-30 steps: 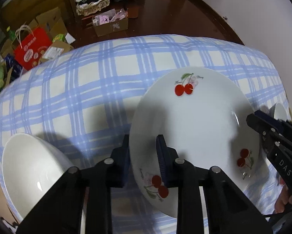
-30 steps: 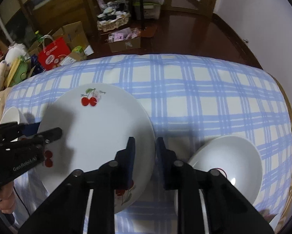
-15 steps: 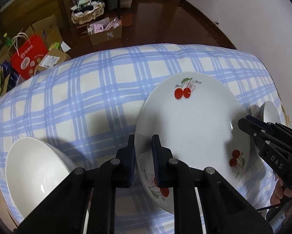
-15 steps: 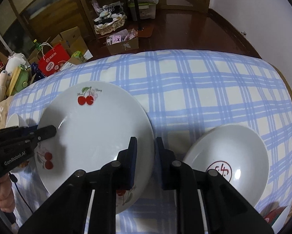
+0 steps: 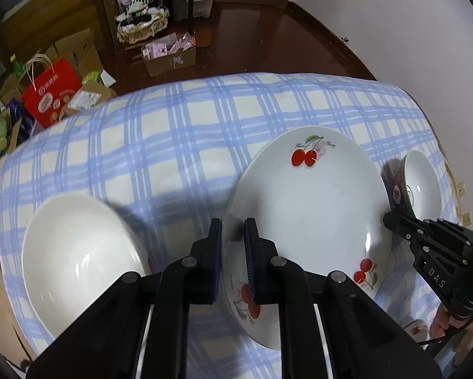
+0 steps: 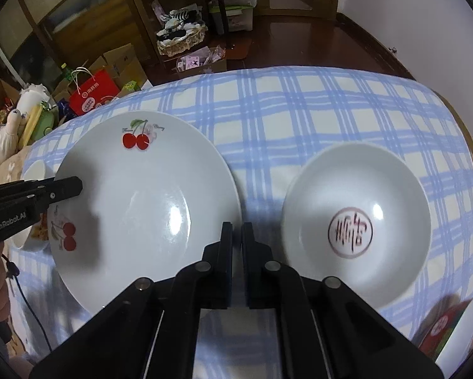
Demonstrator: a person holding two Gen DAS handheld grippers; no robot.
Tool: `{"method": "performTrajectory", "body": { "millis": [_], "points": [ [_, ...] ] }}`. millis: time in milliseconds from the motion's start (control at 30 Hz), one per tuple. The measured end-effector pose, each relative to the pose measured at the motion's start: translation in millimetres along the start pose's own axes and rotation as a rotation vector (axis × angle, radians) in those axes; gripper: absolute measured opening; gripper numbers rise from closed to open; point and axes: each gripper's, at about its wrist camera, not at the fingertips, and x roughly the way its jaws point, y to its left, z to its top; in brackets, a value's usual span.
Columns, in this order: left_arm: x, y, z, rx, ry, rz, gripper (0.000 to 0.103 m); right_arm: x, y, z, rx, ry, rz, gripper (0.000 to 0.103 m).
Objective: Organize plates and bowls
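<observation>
A white cherry plate [image 5: 309, 208] is held above the blue checked tablecloth [image 5: 160, 139] by both grippers. My left gripper [image 5: 233, 237] is shut on its left rim. My right gripper [image 6: 236, 237] is shut on its right rim, and the plate also shows in the right wrist view [image 6: 141, 199]. A plain white bowl [image 5: 75, 259] sits left of the plate. A white bowl with a red seal mark [image 6: 356, 221] sits right of it; the left wrist view shows its side [image 5: 421, 183].
The tablecloth [image 6: 299, 110] ends at a far edge, with dark floor, cardboard boxes [image 5: 170, 57] and a red bag [image 5: 51, 91] beyond. A white wall [image 5: 394, 31] stands at the right. A red packet [image 6: 441, 325] lies at the near right corner.
Both grippers have lifted the cherry plate and drawn back from the table. The seal-marked bowl has come fully into the right wrist view.
</observation>
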Motion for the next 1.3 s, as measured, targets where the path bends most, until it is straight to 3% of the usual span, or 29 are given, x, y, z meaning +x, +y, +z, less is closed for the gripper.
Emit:
{"method": "performTrajectory", "body": {
  "millis": [333, 633, 967, 1300],
  "points": [
    [-15, 0, -32, -0.003, 0.032, -0.026, 0.014, -21, -1, -29, 0.050, 0.010, 0.053, 0.006],
    [-25, -12, -64, -0.019, 0.053, -0.087, 0.014, -51, -5, -61, 0.057, 0.010, 0.031, 0.005],
    [-63, -46, -97, 0.009, -0.007, -0.097, 0.015, -102, -18, -95, 0.064, -0.015, 0.017, 0.005],
    [-84, -74, -131, 0.003, -0.001, -0.113, 0.016, -145, -36, -144, 0.127, -0.048, 0.031, 0.005]
  ]
}}
